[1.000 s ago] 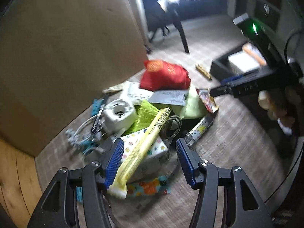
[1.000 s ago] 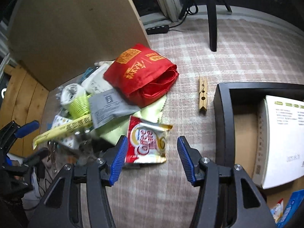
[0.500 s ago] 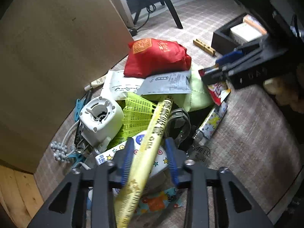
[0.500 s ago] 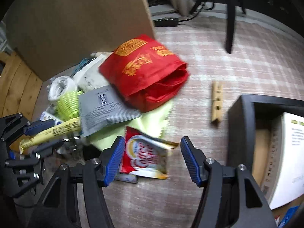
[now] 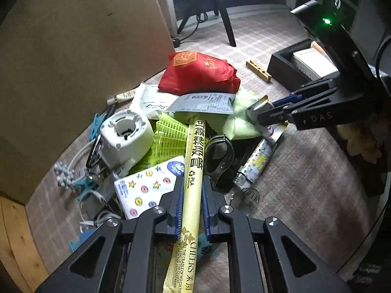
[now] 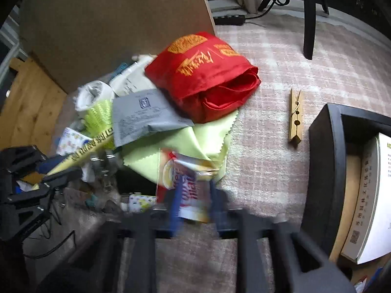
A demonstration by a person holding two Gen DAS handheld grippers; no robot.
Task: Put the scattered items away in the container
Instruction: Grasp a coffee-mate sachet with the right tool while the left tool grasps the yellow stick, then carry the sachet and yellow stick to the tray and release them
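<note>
Left hand-held gripper (image 5: pixel 192 202) clamps the yellow straw packet (image 5: pixel 193 161) — lengthwise between its fingers.

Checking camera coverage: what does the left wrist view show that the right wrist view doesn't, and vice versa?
Left wrist only: the left gripper shut on the yellow straw packet seen close up, the white round device from above, and the star-print tissue pack whole.

Right wrist only: the right gripper, blurred, closed on the coffee sachet, and the black container wall close up.

Both: the red bag, grey pouch, wooden clothespin.
</note>
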